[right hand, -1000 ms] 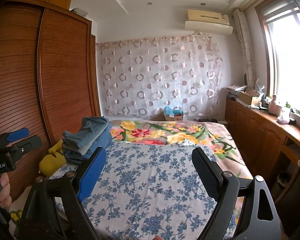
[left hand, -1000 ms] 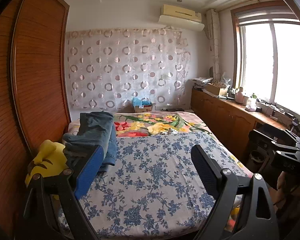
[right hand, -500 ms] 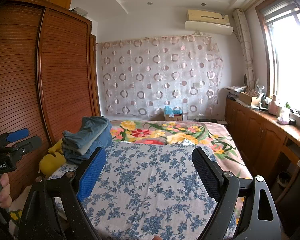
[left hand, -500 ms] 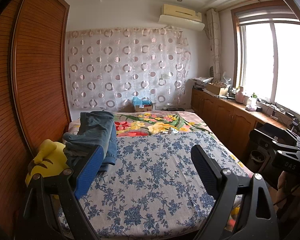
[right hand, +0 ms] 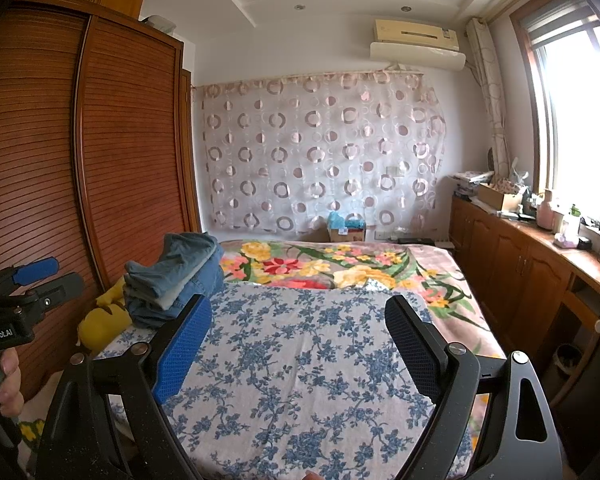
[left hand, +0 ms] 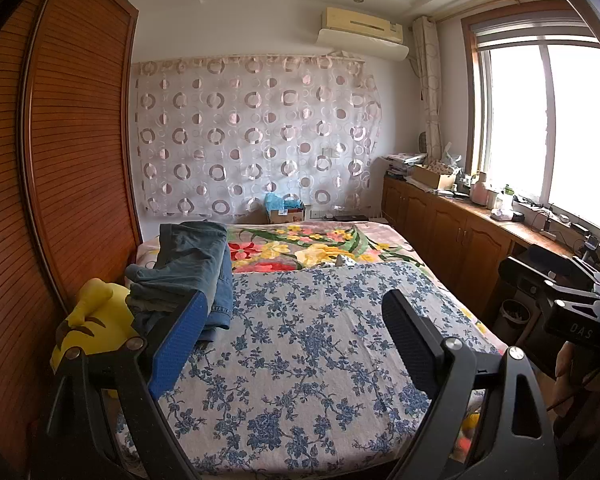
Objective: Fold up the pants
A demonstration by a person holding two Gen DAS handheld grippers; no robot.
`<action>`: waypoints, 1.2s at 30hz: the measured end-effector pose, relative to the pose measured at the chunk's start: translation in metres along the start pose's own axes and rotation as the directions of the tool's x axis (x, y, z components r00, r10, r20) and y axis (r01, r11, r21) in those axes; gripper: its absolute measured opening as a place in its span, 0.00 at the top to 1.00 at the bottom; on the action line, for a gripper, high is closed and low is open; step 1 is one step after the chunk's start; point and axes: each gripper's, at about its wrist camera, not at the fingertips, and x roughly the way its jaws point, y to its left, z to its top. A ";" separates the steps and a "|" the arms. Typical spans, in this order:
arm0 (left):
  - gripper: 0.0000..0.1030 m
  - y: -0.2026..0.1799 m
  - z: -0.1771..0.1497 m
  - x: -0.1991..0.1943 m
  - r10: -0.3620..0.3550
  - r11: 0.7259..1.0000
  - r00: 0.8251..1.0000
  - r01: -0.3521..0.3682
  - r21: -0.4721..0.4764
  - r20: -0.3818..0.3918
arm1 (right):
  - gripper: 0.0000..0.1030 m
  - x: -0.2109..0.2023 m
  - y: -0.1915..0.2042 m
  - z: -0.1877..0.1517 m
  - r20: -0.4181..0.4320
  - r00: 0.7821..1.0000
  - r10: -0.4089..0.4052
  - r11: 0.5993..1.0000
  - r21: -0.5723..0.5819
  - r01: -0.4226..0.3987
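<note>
A pile of folded blue and grey pants (left hand: pixel 192 264) (right hand: pixel 176 276) rests on the left side of the bed (left hand: pixel 308 344) (right hand: pixel 300 360), near the wardrobe. My left gripper (left hand: pixel 292 312) hovers over the near end of the bed, open, with nothing between its fingers. My right gripper (right hand: pixel 298 318) is held the same way to its right, open and empty. The pile lies ahead and to the left of both. In the right wrist view the left gripper (right hand: pixel 28 280) shows at the left edge in a hand; the right gripper's body (left hand: pixel 556 296) shows at the right edge of the left wrist view.
A yellow plush toy (left hand: pixel 96 328) (right hand: pixel 100 320) lies beside the pile against the wooden wardrobe (left hand: pixel 60 160) (right hand: pixel 80 168). A floral blanket (left hand: pixel 300 248) covers the far half of the bed. Low wooden cabinets (left hand: pixel 452 232) with clutter run under the window on the right.
</note>
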 end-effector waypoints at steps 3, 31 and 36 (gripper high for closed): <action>0.13 0.001 0.000 0.000 -0.001 1.000 1.000 0.001 0.000 -0.001 | 0.13 0.001 -0.002 0.001 0.001 1.000 -0.002 1.000 0.001 0.002; 0.13 0.000 0.000 0.000 0.001 1.000 1.000 -0.001 0.001 0.001 | 0.12 -0.001 -0.002 -0.003 0.004 1.000 -0.003 1.000 -0.002 0.003; 0.13 0.000 0.000 0.000 0.001 1.000 1.000 -0.001 0.002 0.001 | 0.12 -0.001 -0.002 -0.003 0.004 1.000 -0.002 1.000 -0.001 0.002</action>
